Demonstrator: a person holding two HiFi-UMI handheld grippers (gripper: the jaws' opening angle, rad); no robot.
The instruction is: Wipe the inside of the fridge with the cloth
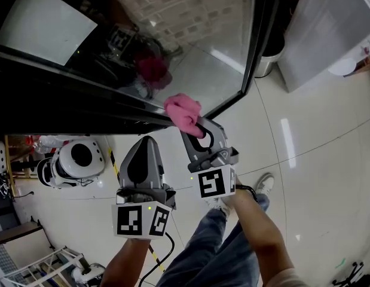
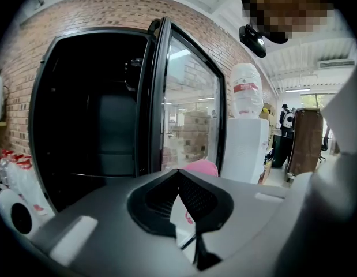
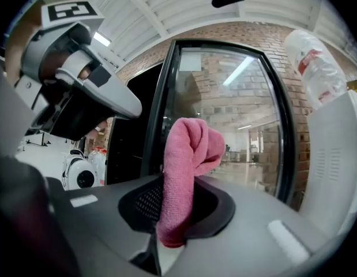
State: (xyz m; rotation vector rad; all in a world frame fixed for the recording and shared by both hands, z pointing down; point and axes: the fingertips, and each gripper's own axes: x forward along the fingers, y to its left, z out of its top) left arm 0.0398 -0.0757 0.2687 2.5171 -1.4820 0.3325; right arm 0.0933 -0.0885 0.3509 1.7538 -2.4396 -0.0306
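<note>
Right gripper point(image 3: 173, 215): clamped on the pink cloth point(image 3: 188, 149), bunched above its tips. Left gripper point(image 2: 181, 209): pressed together, empty. Probably the approach, open fridge point(image 2: 86, 126) just ahead. Next calls for reaching inside, pressing cloth flat.

- No words, brands or numbers can be read.
- Marker cubes point(image 1: 141, 220): black-and-white square patterns only, no letters.
- Water bottle point(image 2: 247, 91): a red label, its print too blurred to read.

Glossy pale floor point(image 1: 304, 154) under white rounded machine point(image 1: 74, 160), bin point(image 1: 269, 57)
</note>
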